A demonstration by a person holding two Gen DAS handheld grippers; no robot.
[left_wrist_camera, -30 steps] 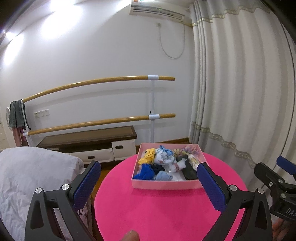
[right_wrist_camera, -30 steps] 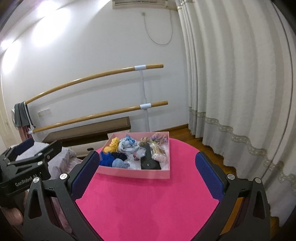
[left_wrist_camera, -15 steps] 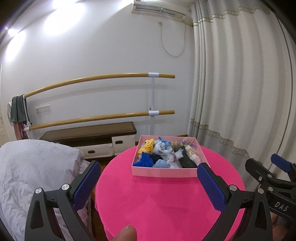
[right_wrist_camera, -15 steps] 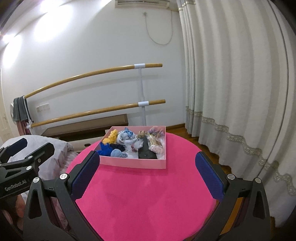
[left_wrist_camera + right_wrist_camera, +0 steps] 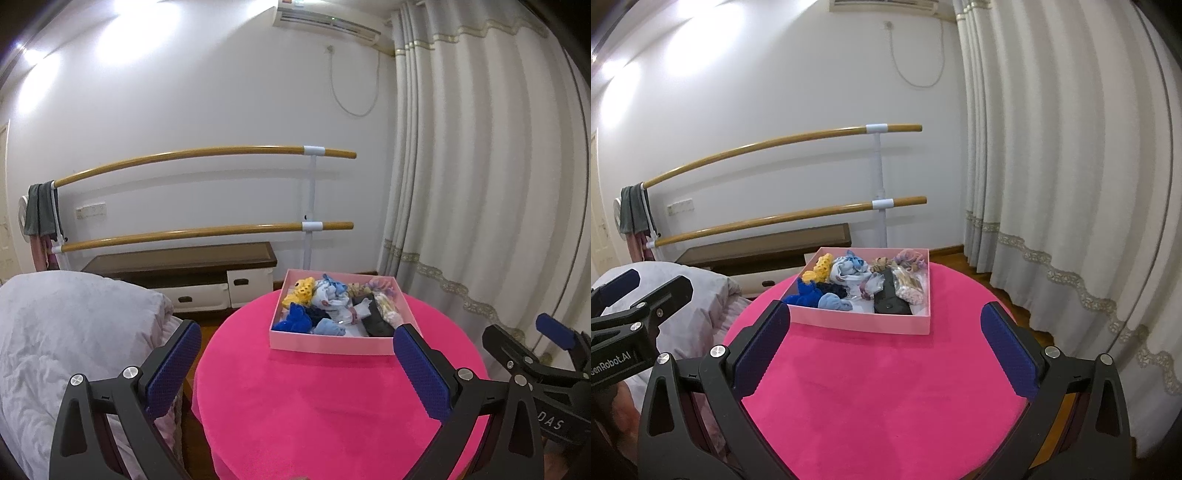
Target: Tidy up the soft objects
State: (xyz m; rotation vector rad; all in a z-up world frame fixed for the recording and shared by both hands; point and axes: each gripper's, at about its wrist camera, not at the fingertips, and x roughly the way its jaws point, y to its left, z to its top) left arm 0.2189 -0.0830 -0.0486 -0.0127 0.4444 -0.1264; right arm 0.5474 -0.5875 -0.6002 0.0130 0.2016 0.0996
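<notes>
A shallow pink box (image 5: 328, 345) (image 5: 864, 322) sits at the far side of the round pink table (image 5: 314, 406) (image 5: 879, 387). It holds several soft pieces: a yellow scrunchie (image 5: 303, 290) (image 5: 822, 267), a dark blue one (image 5: 295, 321) (image 5: 805, 295), a light blue one (image 5: 328, 326) (image 5: 834, 301), a white-and-blue cloth (image 5: 330, 291) (image 5: 849, 269) and a black piece (image 5: 376, 321) (image 5: 890, 301). My left gripper (image 5: 295, 339) hangs open short of the box, empty. My right gripper (image 5: 885, 317) is also open and empty, to the right of the left one.
A bed with a grey duvet (image 5: 66, 332) stands left of the table. Two wooden barres (image 5: 207, 151) and a low dark-topped cabinet (image 5: 184, 258) line the back wall. Cream curtains (image 5: 480, 221) hang along the right side.
Both grippers have drawn back a little from the box, which now looks smaller and farther. The fingertip at the bottom of the left wrist view is gone. Both stay open.
</notes>
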